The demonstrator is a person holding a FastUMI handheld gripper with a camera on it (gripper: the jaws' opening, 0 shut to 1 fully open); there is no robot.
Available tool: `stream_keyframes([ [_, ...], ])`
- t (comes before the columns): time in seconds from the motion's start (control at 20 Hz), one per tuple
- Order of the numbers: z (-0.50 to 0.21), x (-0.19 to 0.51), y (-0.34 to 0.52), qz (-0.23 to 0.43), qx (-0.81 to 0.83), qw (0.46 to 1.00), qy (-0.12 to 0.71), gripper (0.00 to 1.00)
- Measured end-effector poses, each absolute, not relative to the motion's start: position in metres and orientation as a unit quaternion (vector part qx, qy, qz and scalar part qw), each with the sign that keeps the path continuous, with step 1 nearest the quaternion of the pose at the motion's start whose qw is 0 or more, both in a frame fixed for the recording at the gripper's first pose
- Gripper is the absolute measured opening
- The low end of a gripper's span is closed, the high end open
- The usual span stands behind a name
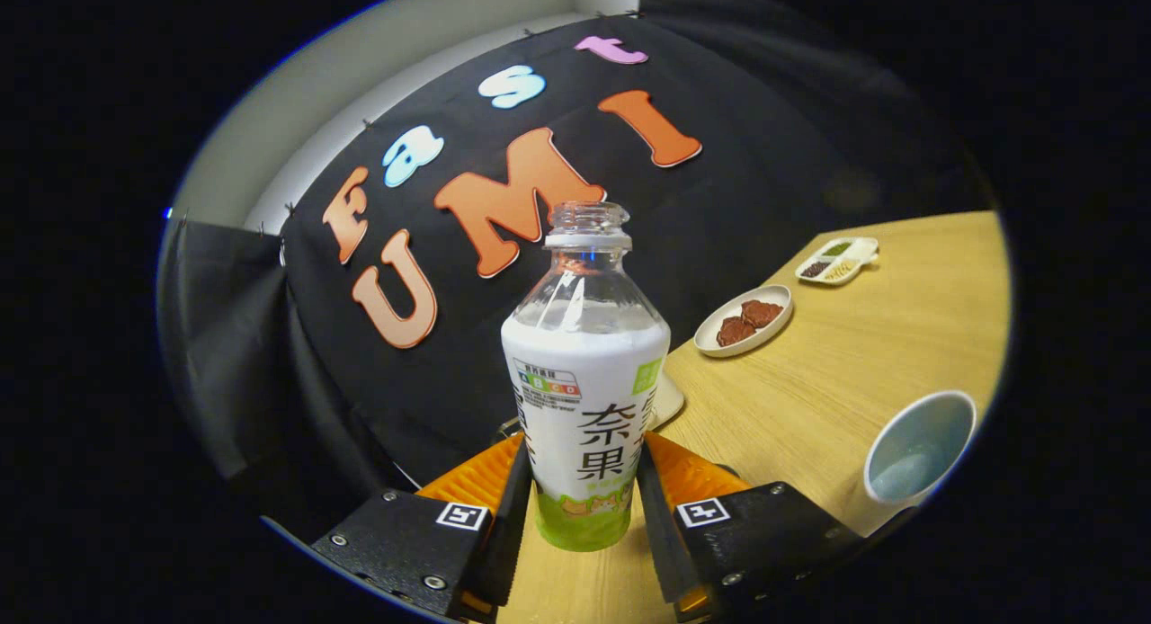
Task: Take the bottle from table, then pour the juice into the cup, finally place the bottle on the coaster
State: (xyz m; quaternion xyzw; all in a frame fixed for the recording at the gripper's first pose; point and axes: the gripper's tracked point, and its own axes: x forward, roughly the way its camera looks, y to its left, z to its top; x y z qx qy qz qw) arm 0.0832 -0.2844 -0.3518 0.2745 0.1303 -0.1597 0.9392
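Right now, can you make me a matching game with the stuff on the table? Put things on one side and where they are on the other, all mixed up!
Things:
1. bottle
2. cup
3. plate of brown pieces
4. small divided tray

Places or states:
A. farthest away on the table, past the plate
B. held between the fingers of the claw, cap off
C. off to the side of the claw, open mouth tipped toward the camera
D. beyond the bottle, between the cup and the tray

Pairs: 1-B, 2-C, 3-D, 4-A
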Motion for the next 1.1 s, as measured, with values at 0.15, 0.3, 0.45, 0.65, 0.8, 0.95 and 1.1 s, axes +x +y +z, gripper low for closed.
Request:
stream_keyframes([
  [0.15,-0.356,0.097,-0.291,-0.156,0.199,0.956,0.147,0.62],
  [0.3,-0.365,0.106,-0.298,-0.161,0.123,0.965,0.169,0.62],
  [0.45,-0.372,0.121,-0.302,-0.162,0.060,0.967,0.190,0.62],
  [0.65,-0.397,0.134,-0.301,-0.153,-0.008,0.960,0.236,0.62],
  [0.8,-0.406,0.135,-0.301,-0.146,-0.042,0.956,0.253,0.62],
  [0.95,-0.411,0.132,-0.310,-0.154,-0.047,0.951,0.264,0.62],
  [1.1,-0.421,0.131,-0.306,-0.143,-0.023,0.950,0.275,0.64],
])
